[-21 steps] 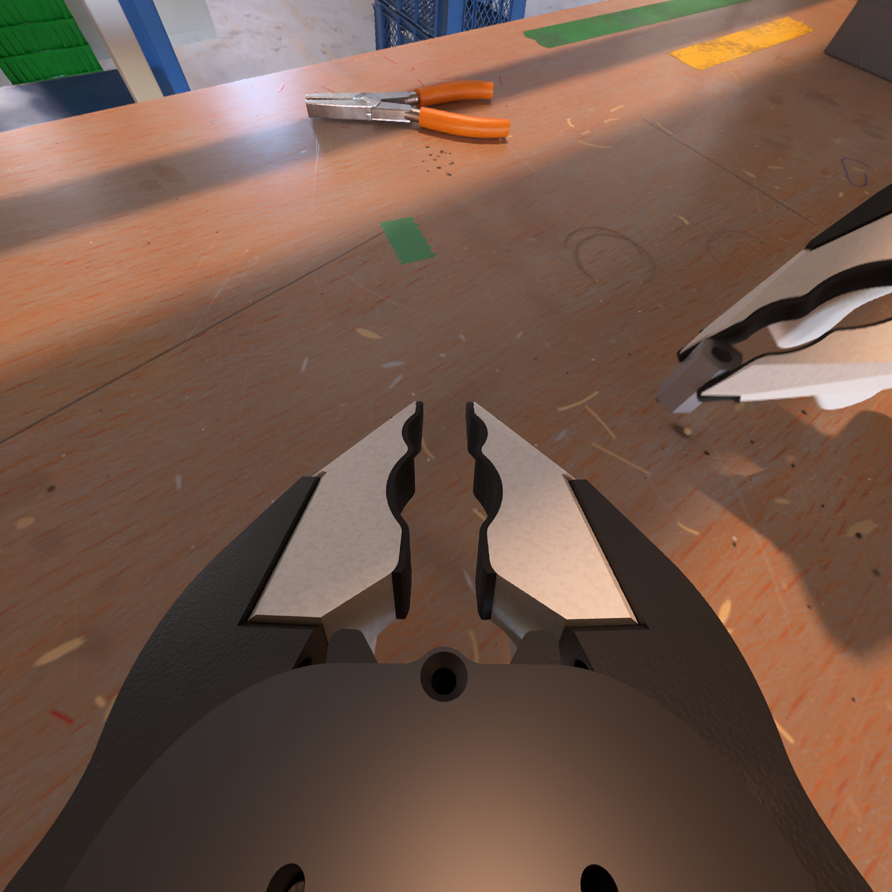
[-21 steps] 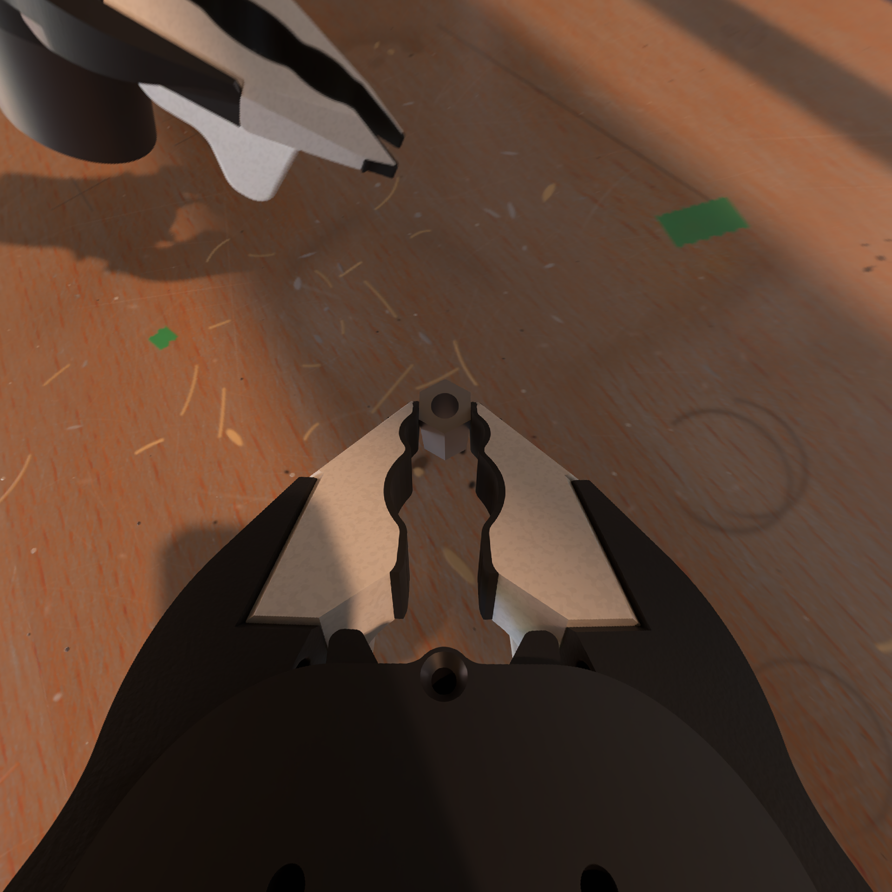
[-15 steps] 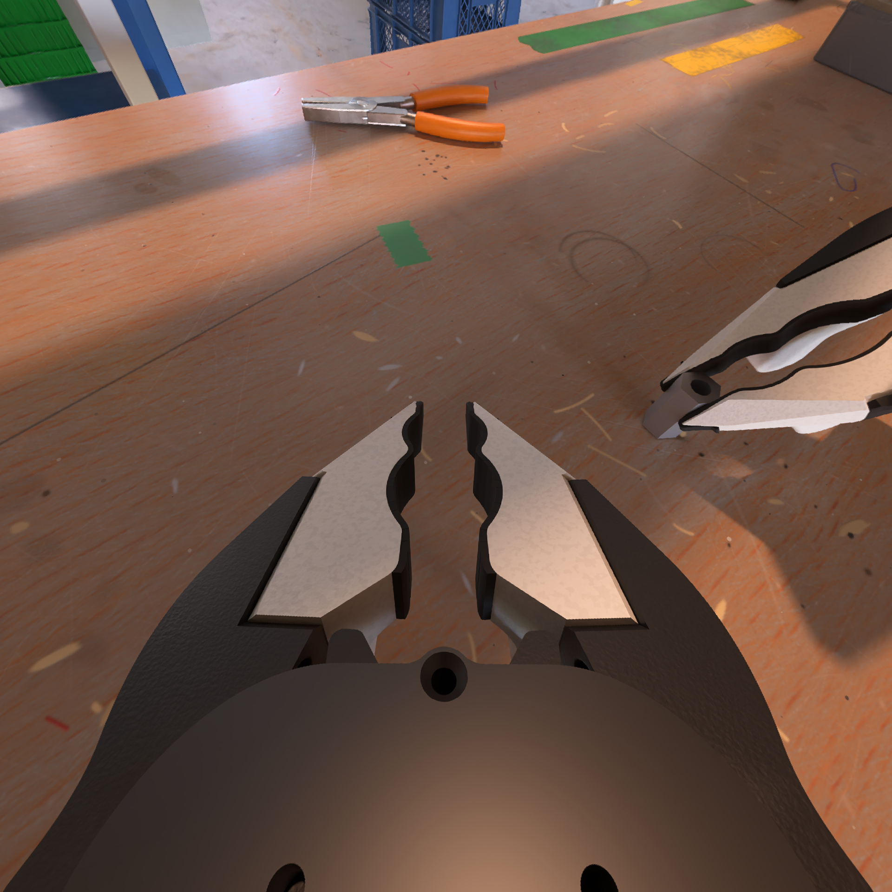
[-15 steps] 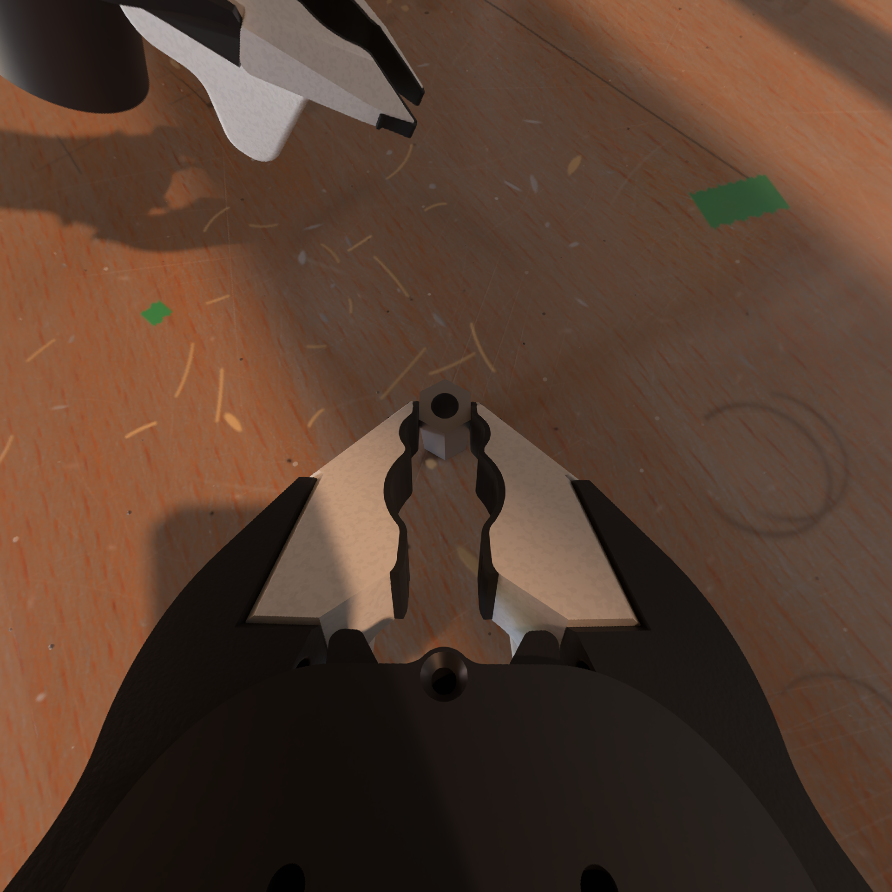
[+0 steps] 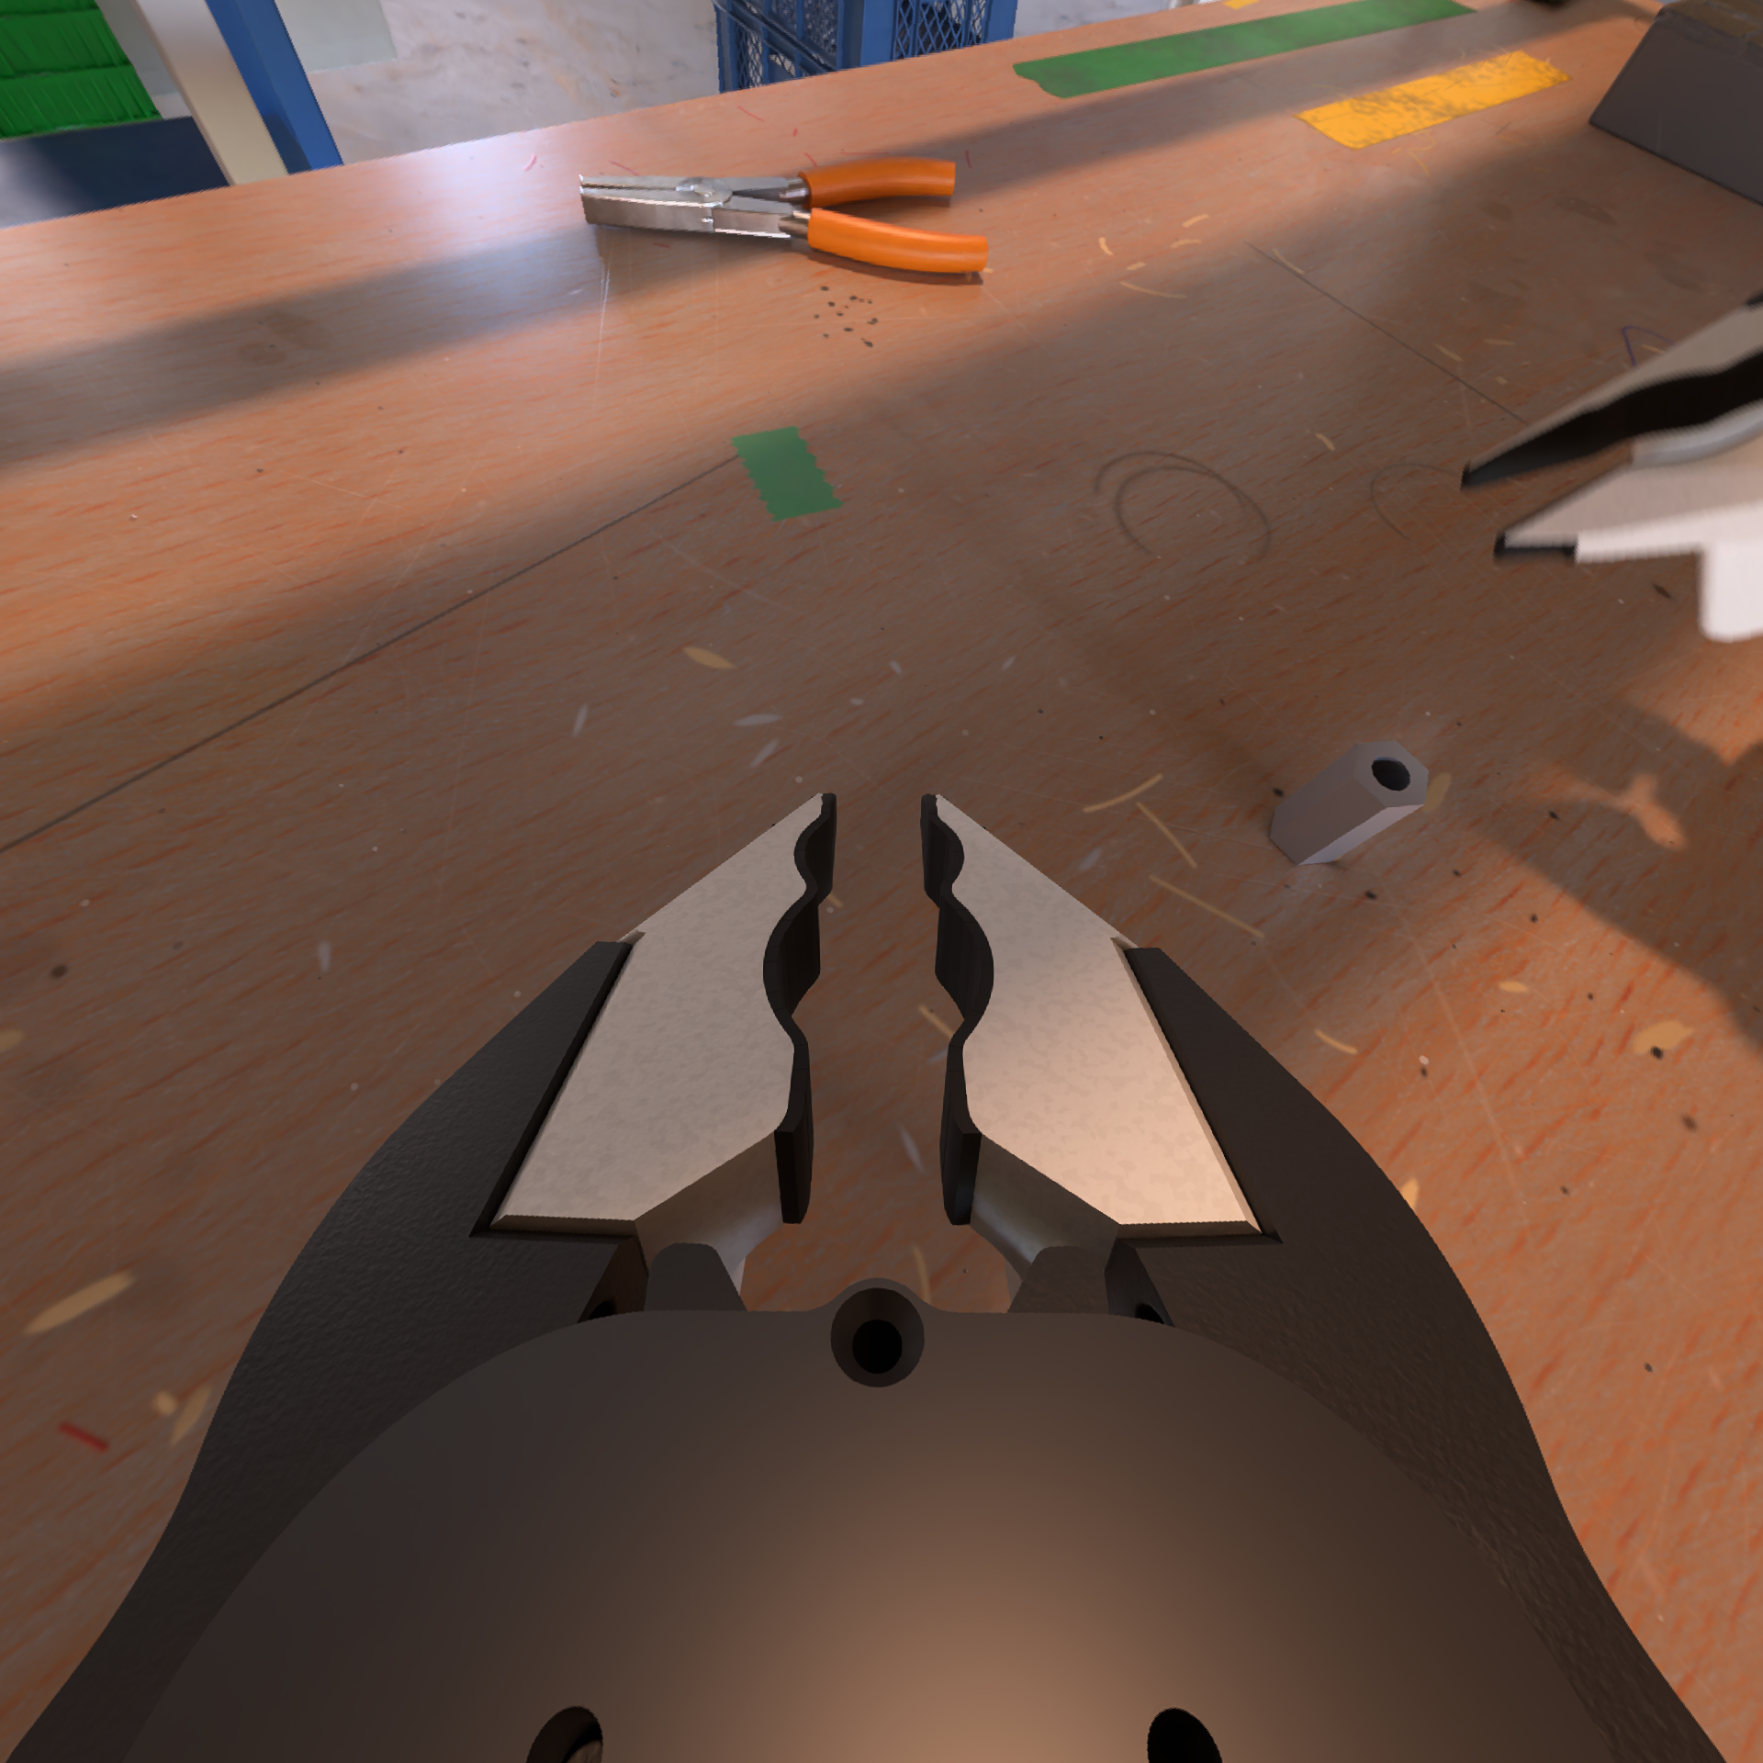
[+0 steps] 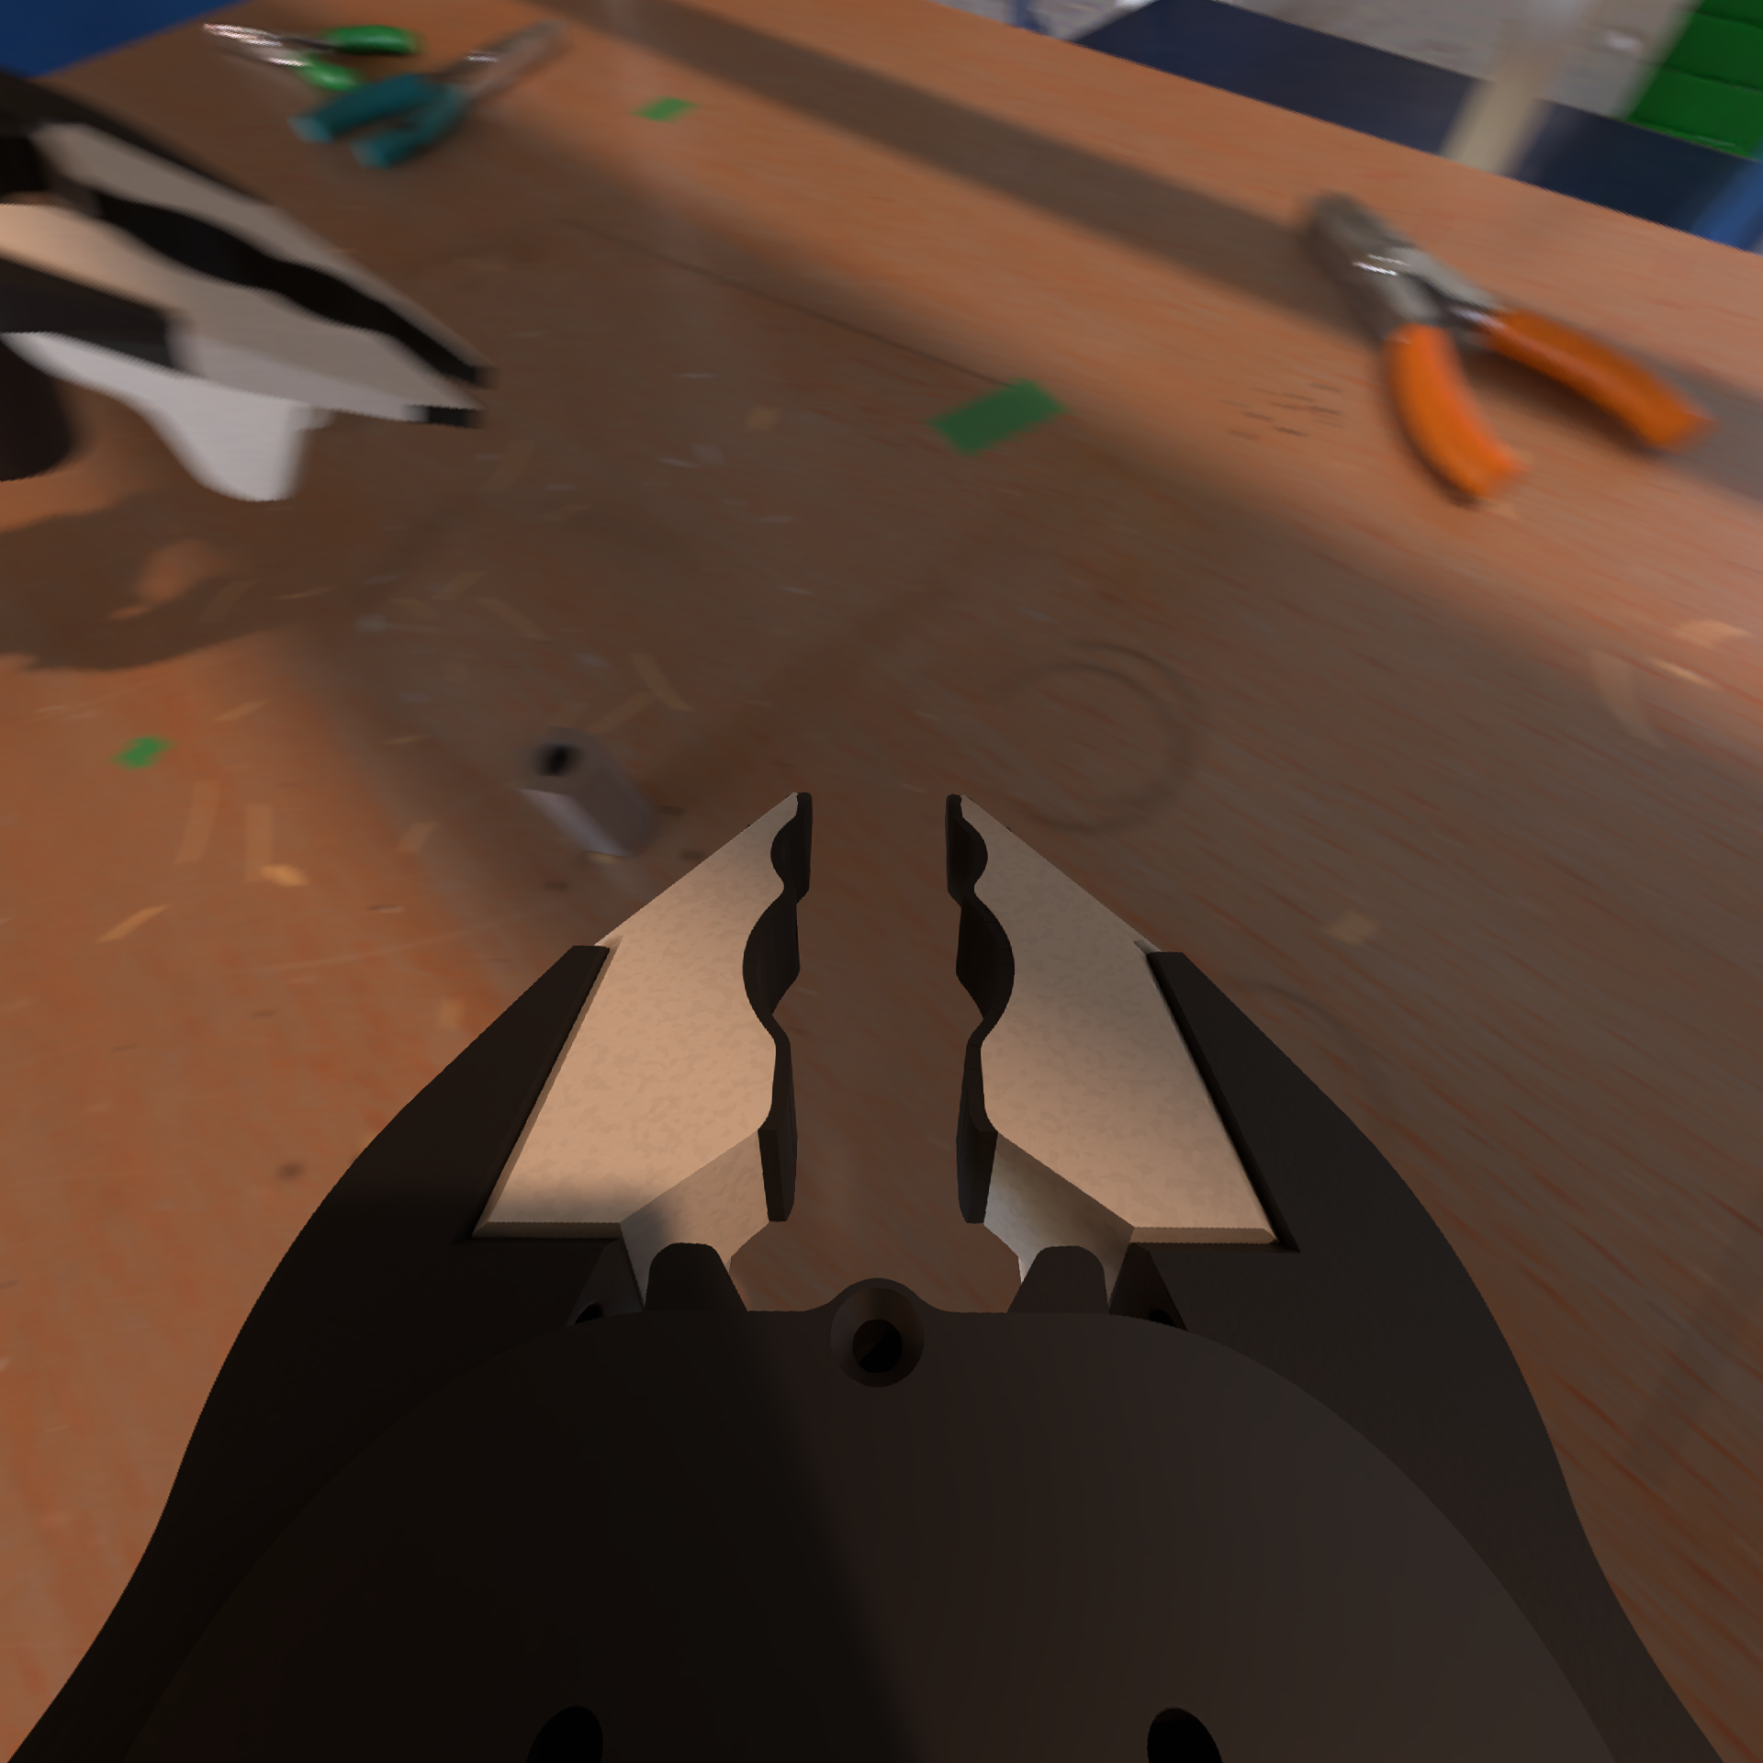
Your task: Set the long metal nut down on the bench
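The long grey hexagonal metal nut [image 5: 1350, 801] lies on its side on the wooden bench [image 5: 382, 763], free of both grippers. It also shows, blurred, in the right wrist view [image 6: 587, 792], just left of my right fingers. My right gripper [image 6: 878, 811] is open and empty, above and beside the nut; in the left wrist view it [image 5: 1483, 510] hangs at the right edge, above the nut. My left gripper [image 5: 878, 811] is open with a narrow gap, empty, left of the nut; it also shows in the right wrist view [image 6: 458, 391].
Orange-handled pliers [image 5: 792, 215] lie near the far edge, also in the right wrist view [image 6: 1488, 353]. A green tape patch [image 5: 787, 472] marks mid-bench. Teal-handled pliers [image 6: 382, 114] lie farther off. A dark grey block [image 5: 1689, 124] and a yellow tape strip [image 5: 1431, 95] sit at the far right.
My right gripper has opened, let go of the nut and pulled up and back from it. The nut now lies on the bench. My left gripper has hardly moved.
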You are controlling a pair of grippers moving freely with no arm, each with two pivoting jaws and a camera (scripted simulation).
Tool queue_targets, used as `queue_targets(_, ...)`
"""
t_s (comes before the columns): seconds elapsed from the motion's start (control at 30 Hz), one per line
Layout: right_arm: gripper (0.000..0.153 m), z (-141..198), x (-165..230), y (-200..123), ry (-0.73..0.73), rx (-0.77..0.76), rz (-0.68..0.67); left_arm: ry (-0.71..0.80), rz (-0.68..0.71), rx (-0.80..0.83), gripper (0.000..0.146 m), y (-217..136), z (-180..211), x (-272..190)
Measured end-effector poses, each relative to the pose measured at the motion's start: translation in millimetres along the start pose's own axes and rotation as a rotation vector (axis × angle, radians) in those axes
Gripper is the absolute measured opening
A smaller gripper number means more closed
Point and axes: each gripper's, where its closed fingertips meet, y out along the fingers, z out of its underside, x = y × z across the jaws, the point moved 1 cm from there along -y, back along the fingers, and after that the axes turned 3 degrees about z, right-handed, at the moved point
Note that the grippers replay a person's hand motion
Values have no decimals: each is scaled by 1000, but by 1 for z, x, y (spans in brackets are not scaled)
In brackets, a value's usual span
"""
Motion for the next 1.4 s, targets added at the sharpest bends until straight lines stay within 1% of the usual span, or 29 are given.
queue_targets(0.13,28,10,-81,-20,53,49,211,0,4,-1,18,0,-1,-1)
queue_targets(0.2,25,7,-107,-23,70,49,259,0,2,1,18,0,0,-1)
queue_targets(0.27,24,4,-128,-18,73,61,294,-4,3,2,18,1,0,-1)
queue_targets(0.37,23,1,-145,1,78,101,282,-6,0,5,18,1,1,0)
queue_targets(0.57,23,-14,-157,48,33,181,222,-7,1,4,18,1,1,0)
queue_targets(0.67,23,-14,-161,62,32,202,209,-10,1,1,18,0,0,1)
queue_targets(0.73,23,-11,-163,64,51,212,190,-15,6,2,18,0,1,0)
queue_targets(0.8,22,-6,-169,59,50,224,212,-18,12,4,18,0,1,0)
queue_targets(0.87,22,3,-179,45,53,240,249,-18,15,2,18,0,0,-1)
queue_targets(0.93,22,12,-188,27,69,252,287,-21,21,1,18,0,0,-2)
queue_targets(1.03,20,27,-191,-2,104,254,305,-27,30,0,18,0,0,-3)
queue_targets(1.17,20,51,-184,-34,134,277,320,-31,36,2,18,0,0,-4)
queue_targets(1.27,20,61,-175,-52,144,263,343,-33,34,1,18,0,0,-4)
queue_targets(1.4,20,76,-167,-72,129,289,379,-40,33,4,18,0,1,-3)
